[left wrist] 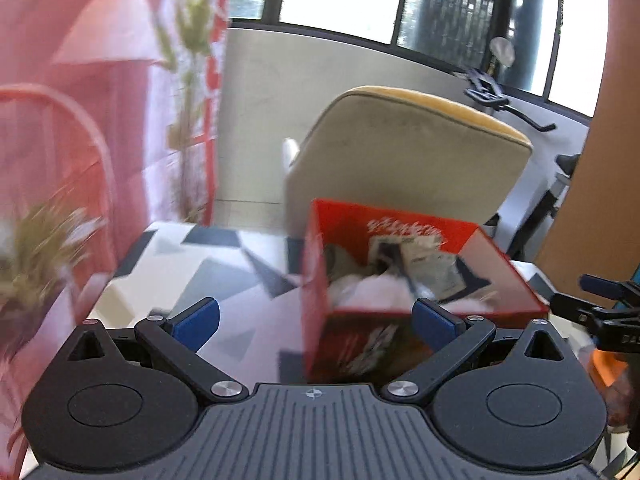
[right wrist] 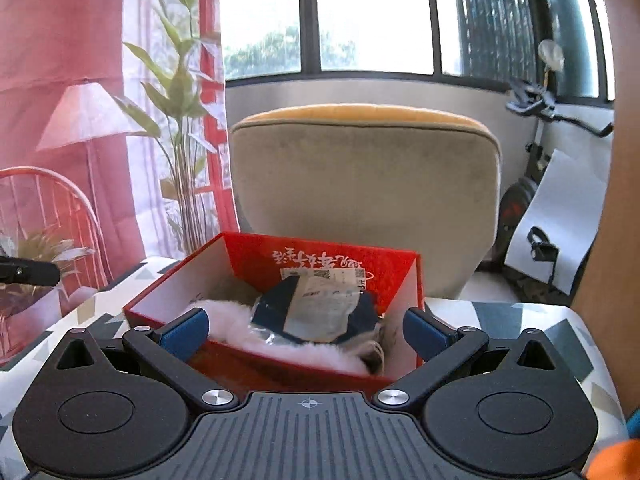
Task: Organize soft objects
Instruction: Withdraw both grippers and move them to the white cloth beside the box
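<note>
Box [right wrist: 320, 264] on the table [right wrist: 520, 320], open side up, just ahead of the right claw [right wrist: 306, 330]. Inside it, a packet [right wrist: 320, 308] atop fluffy cloth [right wrist: 228, 320]. Behind the box, a chair [right wrist: 368, 184]. Left of the chair, a plant [right wrist: 180, 92] and a curtain [right wrist: 60, 40]; right of it, an exercise bike [right wrist: 532, 128]. Window [right wrist: 360, 16] behind all.
</note>
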Available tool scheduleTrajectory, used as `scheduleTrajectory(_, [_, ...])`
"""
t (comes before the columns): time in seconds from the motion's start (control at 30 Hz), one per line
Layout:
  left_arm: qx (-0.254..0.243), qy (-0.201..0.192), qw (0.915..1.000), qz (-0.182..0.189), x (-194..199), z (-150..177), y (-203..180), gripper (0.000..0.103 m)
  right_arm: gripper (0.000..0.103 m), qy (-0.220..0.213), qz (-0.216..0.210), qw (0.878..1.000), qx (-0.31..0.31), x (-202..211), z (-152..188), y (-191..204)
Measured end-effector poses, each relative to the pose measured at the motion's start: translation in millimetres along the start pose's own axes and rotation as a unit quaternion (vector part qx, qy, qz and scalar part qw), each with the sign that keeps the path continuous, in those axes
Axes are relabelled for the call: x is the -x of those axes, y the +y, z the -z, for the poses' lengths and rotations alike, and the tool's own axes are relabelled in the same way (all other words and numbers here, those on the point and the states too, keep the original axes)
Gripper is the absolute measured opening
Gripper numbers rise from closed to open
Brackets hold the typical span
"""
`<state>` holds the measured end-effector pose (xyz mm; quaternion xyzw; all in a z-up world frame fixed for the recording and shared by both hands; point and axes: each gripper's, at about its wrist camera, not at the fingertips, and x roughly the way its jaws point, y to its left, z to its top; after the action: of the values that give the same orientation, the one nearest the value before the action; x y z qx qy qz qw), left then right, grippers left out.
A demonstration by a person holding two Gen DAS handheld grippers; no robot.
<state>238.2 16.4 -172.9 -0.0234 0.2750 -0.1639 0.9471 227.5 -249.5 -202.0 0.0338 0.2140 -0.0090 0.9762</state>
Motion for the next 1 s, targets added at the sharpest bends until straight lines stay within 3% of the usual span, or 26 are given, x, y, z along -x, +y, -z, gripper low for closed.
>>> scheduleTrajectory(0.33, [-0.010,-0.020,0.9983,-0.054,37,47,7,0.103,0.103,0.017,-0.013,1.000,-0.023,32,52,22])
scheduleTrajectory(0.57, [0.021,0.018,0.9983,-0.052,27,68,11,0.103,0.102,0.054,-0.025,0.997,-0.047,34,91,31])
scheduleTrajectory(0.73, [0.040,0.041,0.9972,-0.048,18,80,13,0.103,0.086,0.100,-0.053,0.992,-0.052,24,112,36])
scheduleTrajectory(1.0, [0.047,0.069,0.9952,-0.050,10,95,16,0.103,0.073,0.147,-0.082,0.985,-0.034,9,133,52])
